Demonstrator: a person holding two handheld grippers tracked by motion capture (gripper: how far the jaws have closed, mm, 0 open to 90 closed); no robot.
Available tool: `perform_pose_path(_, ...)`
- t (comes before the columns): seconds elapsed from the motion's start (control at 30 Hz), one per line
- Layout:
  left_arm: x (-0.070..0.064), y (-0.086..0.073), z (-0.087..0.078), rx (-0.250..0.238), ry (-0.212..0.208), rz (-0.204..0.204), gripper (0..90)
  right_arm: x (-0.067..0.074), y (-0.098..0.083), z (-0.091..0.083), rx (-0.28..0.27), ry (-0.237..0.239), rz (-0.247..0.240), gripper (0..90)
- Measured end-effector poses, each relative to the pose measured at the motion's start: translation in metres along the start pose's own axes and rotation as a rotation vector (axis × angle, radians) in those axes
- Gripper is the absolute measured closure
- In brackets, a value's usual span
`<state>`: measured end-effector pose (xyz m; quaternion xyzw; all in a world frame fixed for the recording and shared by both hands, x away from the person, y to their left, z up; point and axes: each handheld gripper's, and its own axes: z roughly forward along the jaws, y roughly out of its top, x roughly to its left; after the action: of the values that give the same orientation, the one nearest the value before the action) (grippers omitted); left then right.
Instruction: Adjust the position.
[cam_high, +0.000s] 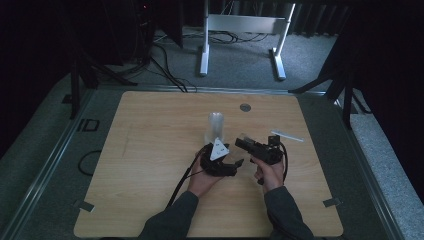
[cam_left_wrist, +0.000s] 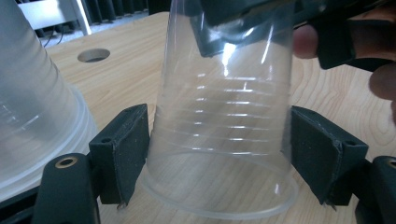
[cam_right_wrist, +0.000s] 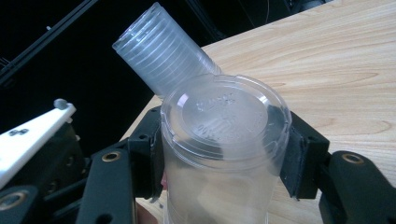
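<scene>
A single clear plastic cup (cam_high: 243, 139) hangs over the wooden table (cam_high: 150, 150), right of centre, and both grippers grip it. My left gripper (cam_left_wrist: 219, 154) has its pads against the cup's (cam_left_wrist: 224, 116) two sides near the rim. My right gripper (cam_right_wrist: 224, 154) is shut on the cup (cam_right_wrist: 224, 116) close to its base. In the high view the left gripper (cam_high: 236, 161), with its grey plate, sits left of the right gripper (cam_high: 243, 143). A stack of clear cups (cam_high: 216, 126) stands upside down just behind them, also in the left gripper view (cam_left_wrist: 32, 107) and the right gripper view (cam_right_wrist: 161, 56).
A thin clear strip (cam_high: 287, 136) lies on the table right of the right hand. A round cable hole (cam_high: 245, 107) sits near the far edge. Beyond the table stand a white desk frame (cam_high: 240, 30) and floor cables. Black cables trail from the grippers toward the front edge.
</scene>
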<state>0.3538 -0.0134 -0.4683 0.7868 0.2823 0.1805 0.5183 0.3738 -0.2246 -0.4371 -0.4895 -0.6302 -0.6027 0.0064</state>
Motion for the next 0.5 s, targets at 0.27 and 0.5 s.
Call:
perform_pose_path(0.27, -0.0004, -0.0005, 0.0008, 0.004, 0.002, -0.001, 25.0, -0.0005, -0.0003, 0.0, 0.003, 0.003, 0.006, 41.9)
perform_pose_path(0.5, -0.0002, -0.001, 0.0022, 0.006, -0.009, -0.013, 24.9, -0.0006, -0.0005, 0.0004, 0.004, 0.002, 0.005, 42.0)
